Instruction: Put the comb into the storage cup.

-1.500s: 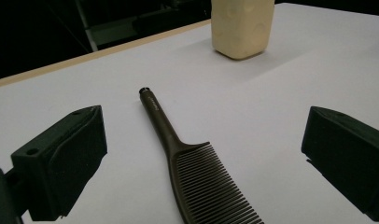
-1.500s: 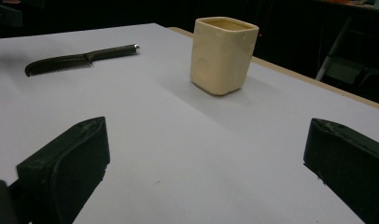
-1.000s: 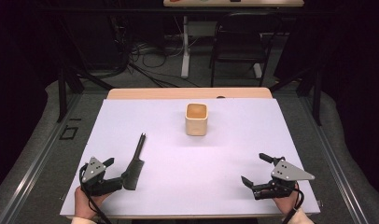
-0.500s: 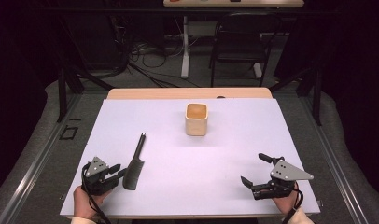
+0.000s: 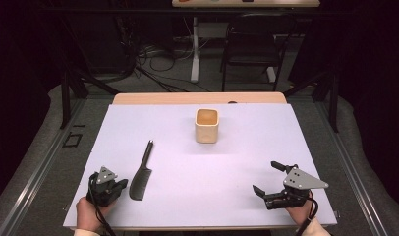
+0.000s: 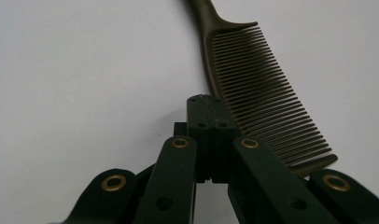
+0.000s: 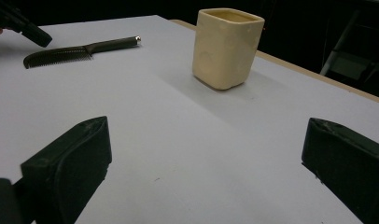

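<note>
The black comb [image 5: 141,172] lies flat on the white worktop [image 5: 207,167], well short of the cream cup [image 5: 207,125]. Just beside its toothed end, the left gripper [image 6: 208,105] has just been closing its fingers; they now meet on nothing. To pick the comb up, reopen, straddle its spine or handle, then squeeze. The right gripper [image 5: 266,179] rests with fingers wide apart.

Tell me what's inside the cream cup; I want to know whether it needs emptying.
The cream cup stands upright and open-topped. From the high view, its inner walls and part of the bottom look bare; the near wall hides the rest, so something small lying low could go unseen.
</note>
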Available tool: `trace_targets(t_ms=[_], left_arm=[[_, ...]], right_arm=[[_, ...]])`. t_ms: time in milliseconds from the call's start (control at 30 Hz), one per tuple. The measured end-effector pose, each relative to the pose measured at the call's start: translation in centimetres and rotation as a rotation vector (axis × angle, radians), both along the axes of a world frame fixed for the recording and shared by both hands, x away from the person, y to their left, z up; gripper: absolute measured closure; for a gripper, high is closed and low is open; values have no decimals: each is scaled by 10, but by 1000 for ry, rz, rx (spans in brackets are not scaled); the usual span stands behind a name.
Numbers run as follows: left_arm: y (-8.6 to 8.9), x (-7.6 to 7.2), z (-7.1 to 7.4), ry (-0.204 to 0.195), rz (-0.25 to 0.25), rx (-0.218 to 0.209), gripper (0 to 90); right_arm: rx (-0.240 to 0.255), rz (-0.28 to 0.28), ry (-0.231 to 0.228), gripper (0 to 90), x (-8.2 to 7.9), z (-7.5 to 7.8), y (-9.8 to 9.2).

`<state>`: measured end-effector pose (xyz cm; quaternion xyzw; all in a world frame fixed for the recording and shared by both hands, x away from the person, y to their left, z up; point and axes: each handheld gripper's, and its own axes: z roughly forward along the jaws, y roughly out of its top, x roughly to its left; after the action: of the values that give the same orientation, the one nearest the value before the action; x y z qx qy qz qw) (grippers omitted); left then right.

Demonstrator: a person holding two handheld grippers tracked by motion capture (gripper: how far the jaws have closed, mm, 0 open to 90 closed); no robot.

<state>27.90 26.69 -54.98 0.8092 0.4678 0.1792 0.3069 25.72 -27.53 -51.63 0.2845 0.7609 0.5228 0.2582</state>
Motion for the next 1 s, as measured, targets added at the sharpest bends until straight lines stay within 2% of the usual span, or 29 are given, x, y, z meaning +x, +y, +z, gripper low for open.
trace_targets(t_ms=[200,433,700,1000], left_arm=[[-3,1,-3,27,-19,14,900],[-6,1,-3,39,-43,30,900],[-5,1,-3,41,-37,15,900],[-10,0,-3,42,-65,14,900]], right_arm=[[-6,5,-3,21,-1,0,0],[-7,8,5,21,-1,-1,0],[-11,9,10,21,0,-1,1],[-12,12,9,21,-1,-1,1]])
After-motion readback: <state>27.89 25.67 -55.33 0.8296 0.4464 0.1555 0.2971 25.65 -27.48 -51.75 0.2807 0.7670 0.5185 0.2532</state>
